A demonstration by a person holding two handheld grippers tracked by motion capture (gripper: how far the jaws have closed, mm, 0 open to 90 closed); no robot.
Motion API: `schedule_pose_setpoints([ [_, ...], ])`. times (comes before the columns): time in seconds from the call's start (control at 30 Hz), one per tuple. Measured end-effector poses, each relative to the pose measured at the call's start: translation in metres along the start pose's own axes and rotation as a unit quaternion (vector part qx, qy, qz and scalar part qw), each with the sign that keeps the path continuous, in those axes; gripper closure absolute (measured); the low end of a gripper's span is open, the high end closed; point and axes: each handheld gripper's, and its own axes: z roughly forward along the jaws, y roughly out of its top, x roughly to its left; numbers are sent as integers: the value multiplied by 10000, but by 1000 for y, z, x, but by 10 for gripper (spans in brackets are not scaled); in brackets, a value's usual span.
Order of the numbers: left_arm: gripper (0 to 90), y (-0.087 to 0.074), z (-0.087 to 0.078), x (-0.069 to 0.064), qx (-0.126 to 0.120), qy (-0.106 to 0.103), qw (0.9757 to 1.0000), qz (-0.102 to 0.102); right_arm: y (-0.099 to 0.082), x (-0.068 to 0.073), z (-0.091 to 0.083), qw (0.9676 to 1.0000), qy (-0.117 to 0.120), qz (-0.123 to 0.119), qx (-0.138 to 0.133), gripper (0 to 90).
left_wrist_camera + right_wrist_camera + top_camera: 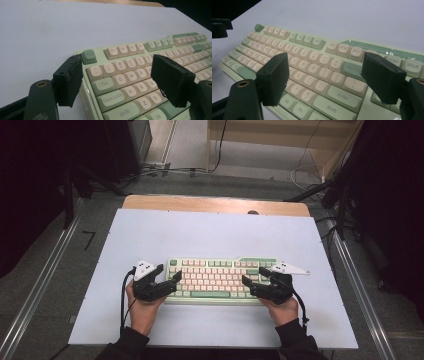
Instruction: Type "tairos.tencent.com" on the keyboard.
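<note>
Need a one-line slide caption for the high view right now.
Open left gripper and right gripper flank the ends of a green-and-cream keyboard on a white table.

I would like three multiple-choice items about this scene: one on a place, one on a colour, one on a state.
1. Where does the keyboard lie?
A. on the white mat
B. on the floor
C. on a shelf

2. What colour is the Esc key?
A. red
B. green
C. black

3. How do the jaws of the left gripper stand?
A. shut on a cable
B. shut on a keycap
C. open, with nothing pressed between them

Key: 1 A, the high view shows it flat on the mat; 2 B, the left gripper view shows a green cap; 3 C, its pads stand wide apart over the keyboard's left end.
</note>
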Motion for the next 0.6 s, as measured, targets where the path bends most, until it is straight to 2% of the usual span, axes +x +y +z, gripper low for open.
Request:
schedule_pose_setpoints([
  [0.43, 253, 3, 5, -3, 62, -115, 9999, 31, -8, -20, -22, 9992, -353, 179, -107, 206],
  [0.6, 253, 3, 4, -1, 45, -100, 9999, 27, -11, -28, -29, 9984, -517, 205, -139, 207],
])
